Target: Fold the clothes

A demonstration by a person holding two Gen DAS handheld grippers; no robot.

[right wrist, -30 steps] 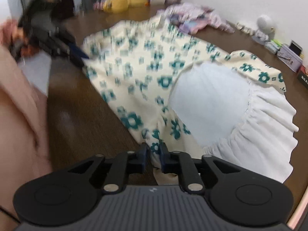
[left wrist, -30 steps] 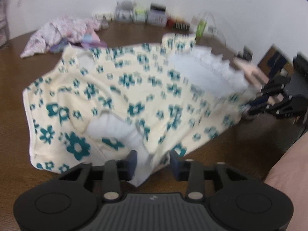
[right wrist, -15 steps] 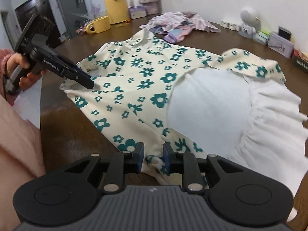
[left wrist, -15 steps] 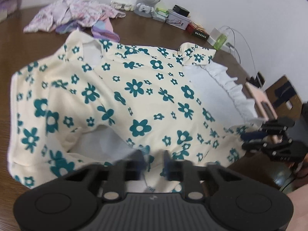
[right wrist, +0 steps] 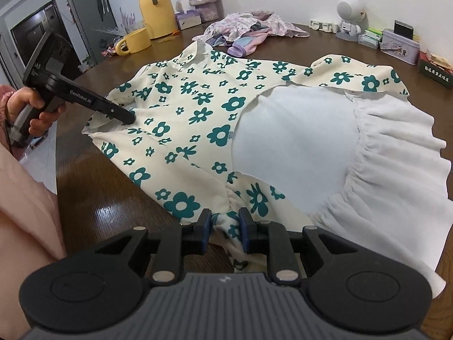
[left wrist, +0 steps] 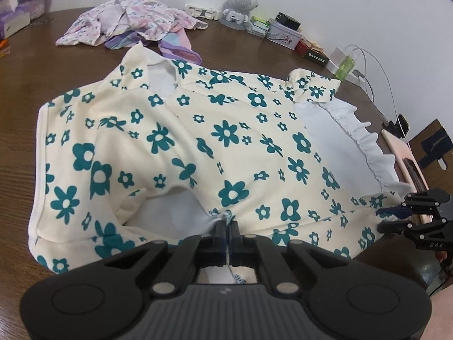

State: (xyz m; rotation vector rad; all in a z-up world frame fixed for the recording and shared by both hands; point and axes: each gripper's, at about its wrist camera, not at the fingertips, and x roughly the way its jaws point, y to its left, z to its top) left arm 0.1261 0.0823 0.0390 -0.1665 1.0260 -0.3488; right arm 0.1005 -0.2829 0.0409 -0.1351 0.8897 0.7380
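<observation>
The floral dress (left wrist: 232, 130) lies spread on the brown bench (left wrist: 25, 90), collar toward the far side and the white ruffled hem (right wrist: 396, 170) fanned out to one side. Its near long edge is pinched at two places. The left gripper (left wrist: 226, 228) has just been closing and now stands almost together, clamped on a small tuft of the printed cloth near the sleeve end. The right gripper (right wrist: 225, 221) is clamped on a thicker bunch of the same edge near the skirt, its jaws a little apart with fabric packed between them.

The step in hand looks like folding this near edge lengthwise over the body of the dress. To do it well:

- Lift both hands together and at one height, so the edge between them stays taut and straight rather than sagging
- Carry the edge over toward the far side along the line of the collar, keeping the two grips parallel
- The left bite is thin; pull gently or the cloth may slip out
- Watch the ruffle, which is loose and may drag or bunch under the fold
- Keep clear of the pink clothes pile (left wrist: 127, 22) beyond the collar
- Lay the edge flat before letting go
</observation>
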